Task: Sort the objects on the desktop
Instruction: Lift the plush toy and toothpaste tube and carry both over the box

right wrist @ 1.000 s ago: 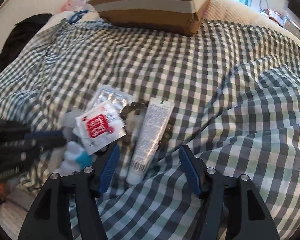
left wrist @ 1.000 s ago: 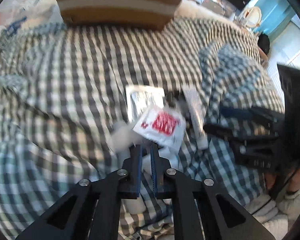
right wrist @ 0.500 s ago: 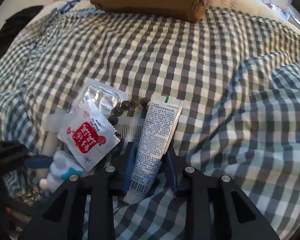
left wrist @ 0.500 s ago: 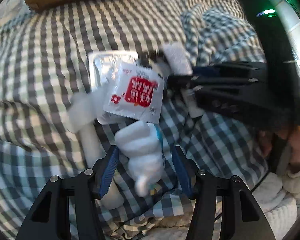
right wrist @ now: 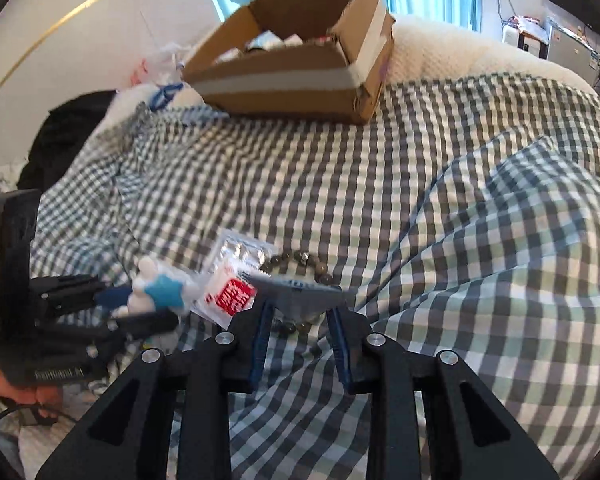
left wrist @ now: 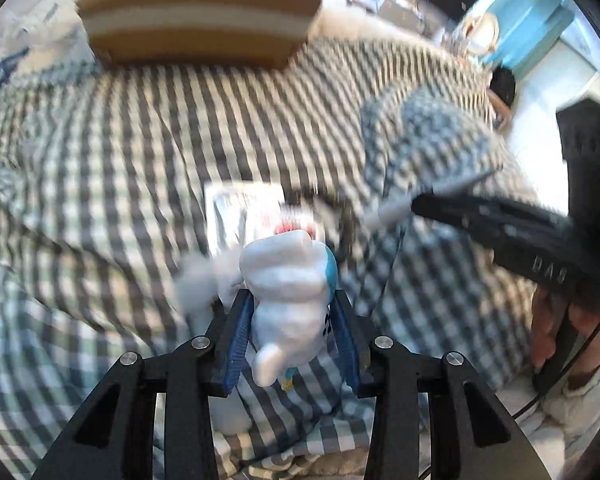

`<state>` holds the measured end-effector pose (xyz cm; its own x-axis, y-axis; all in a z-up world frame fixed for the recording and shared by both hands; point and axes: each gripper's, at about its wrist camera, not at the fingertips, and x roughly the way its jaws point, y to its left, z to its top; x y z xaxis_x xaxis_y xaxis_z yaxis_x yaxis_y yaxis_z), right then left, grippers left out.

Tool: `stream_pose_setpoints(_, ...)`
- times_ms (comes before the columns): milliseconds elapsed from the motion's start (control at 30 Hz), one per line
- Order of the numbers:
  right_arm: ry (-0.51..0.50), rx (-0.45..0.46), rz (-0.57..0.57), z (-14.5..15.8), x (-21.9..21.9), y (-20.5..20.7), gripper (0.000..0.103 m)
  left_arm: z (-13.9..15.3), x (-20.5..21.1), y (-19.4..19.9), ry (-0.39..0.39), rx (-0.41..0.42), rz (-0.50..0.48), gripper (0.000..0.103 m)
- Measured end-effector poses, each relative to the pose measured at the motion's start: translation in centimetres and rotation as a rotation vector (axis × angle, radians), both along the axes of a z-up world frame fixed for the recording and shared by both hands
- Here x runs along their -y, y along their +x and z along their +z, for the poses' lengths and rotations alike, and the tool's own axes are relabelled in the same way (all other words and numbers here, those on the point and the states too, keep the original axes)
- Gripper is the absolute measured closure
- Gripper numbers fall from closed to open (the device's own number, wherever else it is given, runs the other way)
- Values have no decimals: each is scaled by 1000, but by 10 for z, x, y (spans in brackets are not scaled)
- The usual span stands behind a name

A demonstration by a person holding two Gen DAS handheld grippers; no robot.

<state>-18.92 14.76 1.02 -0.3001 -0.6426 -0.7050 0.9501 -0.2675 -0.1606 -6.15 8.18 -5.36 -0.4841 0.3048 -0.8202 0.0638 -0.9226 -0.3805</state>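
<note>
white tube (right wrist: 300, 289) crosswise in right gripper (right wrist: 300, 322)

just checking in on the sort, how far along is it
Done: the cardboard box already holds several items. In hand: the left tool is closing on a white and blue figurine, and the right tool grips a tube; both are off the checked cloth. Left: the red sachet, blister pack and bead bracelet.

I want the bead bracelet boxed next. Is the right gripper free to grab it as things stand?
Probably not yet: the right gripper is shut on the tube, lifted just above the bead bracelet. Nothing else blocks the beads, so it would have to drop the tube first.
</note>
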Motion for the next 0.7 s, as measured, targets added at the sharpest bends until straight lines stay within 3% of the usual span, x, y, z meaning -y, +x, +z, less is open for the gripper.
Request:
stream_pose_setpoints(300,-31,-23,45,19,-5,15,76,25,26,-10,-10,-108,108,63)
stream_pose_setpoints(700,-75,-157,134,63,25,36,76,66,60,-43,-149,-204,169,63)
